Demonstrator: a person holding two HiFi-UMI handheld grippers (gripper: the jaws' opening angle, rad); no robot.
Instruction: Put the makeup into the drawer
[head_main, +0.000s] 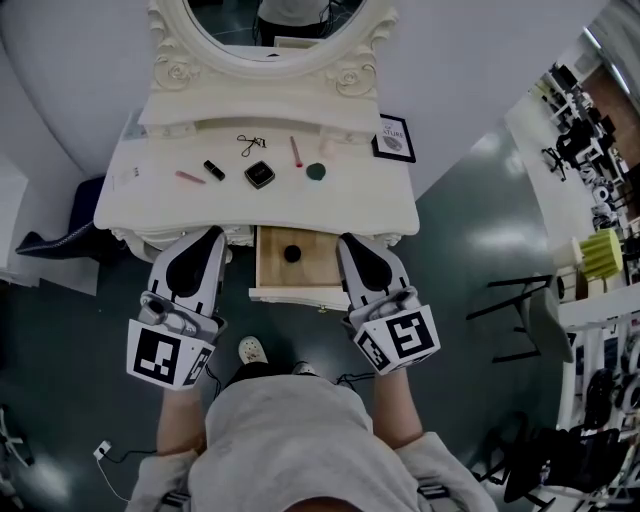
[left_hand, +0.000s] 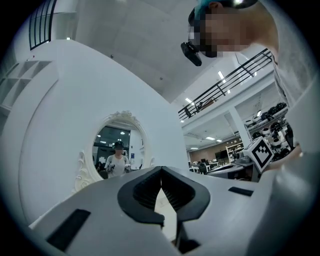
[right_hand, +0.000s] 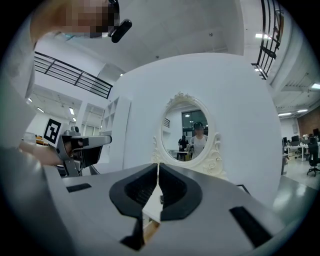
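A small round black makeup pot (head_main: 292, 254) lay inside the open light wooden drawer (head_main: 312, 274), close to its back wall. The rest of the makeup was up on the cream-white tabletop (head_main: 372, 202). There was a square black compact (head_main: 260, 175), a short black tube (head_main: 214, 170), a thin pink stick (head_main: 190, 177), a red pencil (head_main: 296, 151), a dark green round thing (head_main: 316, 171) and a black eyelash curler (head_main: 251, 144). They all lay apart from each other.

A small black-framed picture (head_main: 394, 138) sat at the right back corner. An oval mirror with a curly cream frame (head_main: 355, 75) stood behind everything.

The left tongs (head_main: 212, 233) were just left of the drawer. The right tongs (head_main: 347, 240) were at its right edge. Both pointed toward the mirror. Each pair was clenched tight, tip to tip, with nothing in between. The person holding them wore a grey top (head_main: 285, 440).
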